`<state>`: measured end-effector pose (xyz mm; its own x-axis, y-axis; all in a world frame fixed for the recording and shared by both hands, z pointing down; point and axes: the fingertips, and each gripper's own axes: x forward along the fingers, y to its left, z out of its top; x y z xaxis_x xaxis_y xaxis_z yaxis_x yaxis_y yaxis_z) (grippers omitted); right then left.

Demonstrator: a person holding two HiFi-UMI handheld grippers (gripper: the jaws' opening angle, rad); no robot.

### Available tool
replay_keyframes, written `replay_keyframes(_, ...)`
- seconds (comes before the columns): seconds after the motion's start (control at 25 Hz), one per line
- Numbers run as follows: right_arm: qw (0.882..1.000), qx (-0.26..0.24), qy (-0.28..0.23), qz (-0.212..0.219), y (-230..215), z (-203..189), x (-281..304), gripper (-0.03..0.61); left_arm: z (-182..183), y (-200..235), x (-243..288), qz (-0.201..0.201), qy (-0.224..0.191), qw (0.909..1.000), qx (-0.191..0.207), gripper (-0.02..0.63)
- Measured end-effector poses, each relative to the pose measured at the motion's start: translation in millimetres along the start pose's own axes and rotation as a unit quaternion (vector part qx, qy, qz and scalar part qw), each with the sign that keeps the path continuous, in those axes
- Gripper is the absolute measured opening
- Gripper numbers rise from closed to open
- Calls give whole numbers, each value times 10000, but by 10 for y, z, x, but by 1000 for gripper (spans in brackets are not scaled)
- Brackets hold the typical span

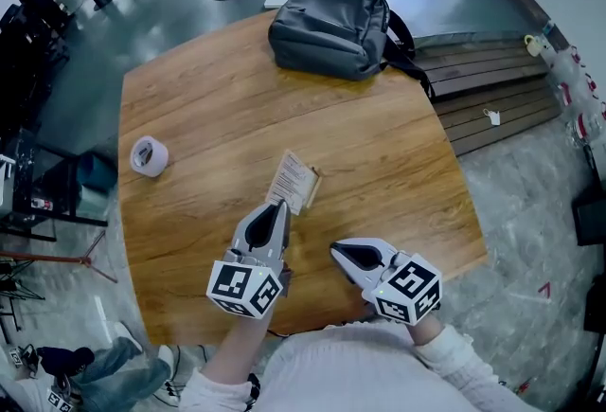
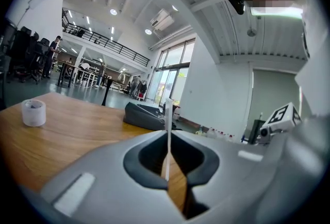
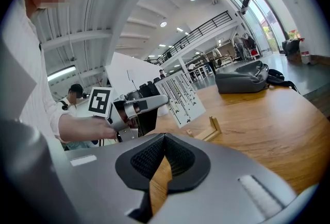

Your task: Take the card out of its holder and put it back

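Note:
A white printed card (image 1: 294, 180) is pinched at its near edge by my left gripper (image 1: 278, 205), which is shut on it. In the right gripper view the card (image 3: 180, 96) hangs tilted in the air, apart from the small wooden holder (image 3: 210, 131) that lies on the table below it. The holder (image 1: 313, 188) shows as a thin strip just right of the card in the head view. Seen edge-on, the card (image 2: 167, 120) stands between the left gripper's (image 2: 168, 134) jaws. My right gripper (image 1: 335, 250) is shut on nothing, near the table's front edge (image 3: 165, 137).
A dark grey backpack (image 1: 331, 26) lies at the far side of the wooden table (image 1: 398, 164). A roll of tape (image 1: 149, 155) sits near the left edge. Wooden slats (image 1: 492, 98) lie on the floor to the right.

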<state>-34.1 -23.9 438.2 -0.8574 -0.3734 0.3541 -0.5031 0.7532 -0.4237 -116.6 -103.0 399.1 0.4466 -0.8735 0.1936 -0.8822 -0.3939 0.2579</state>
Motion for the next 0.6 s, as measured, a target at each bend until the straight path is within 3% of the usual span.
replay_keyframes(0.2, 10000, 6, 47, -9, -4, -29, -2, -3, 61, 13, 0, -88, -188, 9997, -114, 18)
replay_keyframes(0.6, 9999, 115, 52, -39, -80, -56, 16, -3, 1, 64, 85, -87, -137, 9997, -187, 18)
